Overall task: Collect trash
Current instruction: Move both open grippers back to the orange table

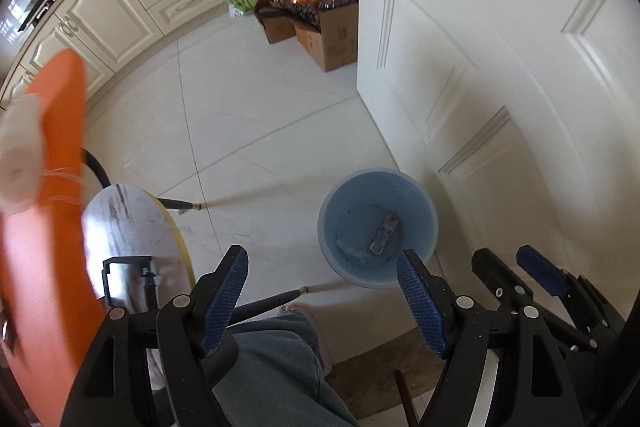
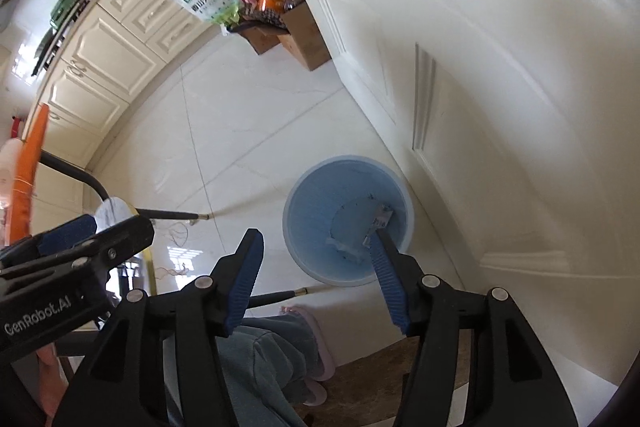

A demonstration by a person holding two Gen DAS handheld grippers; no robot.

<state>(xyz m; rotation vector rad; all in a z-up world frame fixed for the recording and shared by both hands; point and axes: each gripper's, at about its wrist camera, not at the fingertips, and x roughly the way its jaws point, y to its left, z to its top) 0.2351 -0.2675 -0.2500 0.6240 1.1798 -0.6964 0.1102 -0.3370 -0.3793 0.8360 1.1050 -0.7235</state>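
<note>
A light blue bin (image 1: 376, 227) stands on the floor beside the white door; it also shows in the right wrist view as the bin (image 2: 344, 219). On its bottom lies a small grey wrapper (image 1: 385, 233), the wrapper (image 2: 378, 223) in the right wrist view, beside a pale scrap (image 1: 352, 251). My left gripper (image 1: 324, 287) hangs open high above the floor, left of the bin, nothing between its blue pads. My right gripper (image 2: 316, 275) is open over the bin's near rim, empty. The right gripper (image 1: 532, 267) also appears at the lower right of the left wrist view.
A round marble table (image 1: 132, 239) with black legs stands lower left, an orange object (image 1: 52, 227) blurred beside it. A person's trouser leg (image 1: 272, 359) and pink slipper (image 2: 316, 339) are below. Cardboard boxes (image 1: 320, 35) and bags sit by the cabinets (image 1: 120, 7).
</note>
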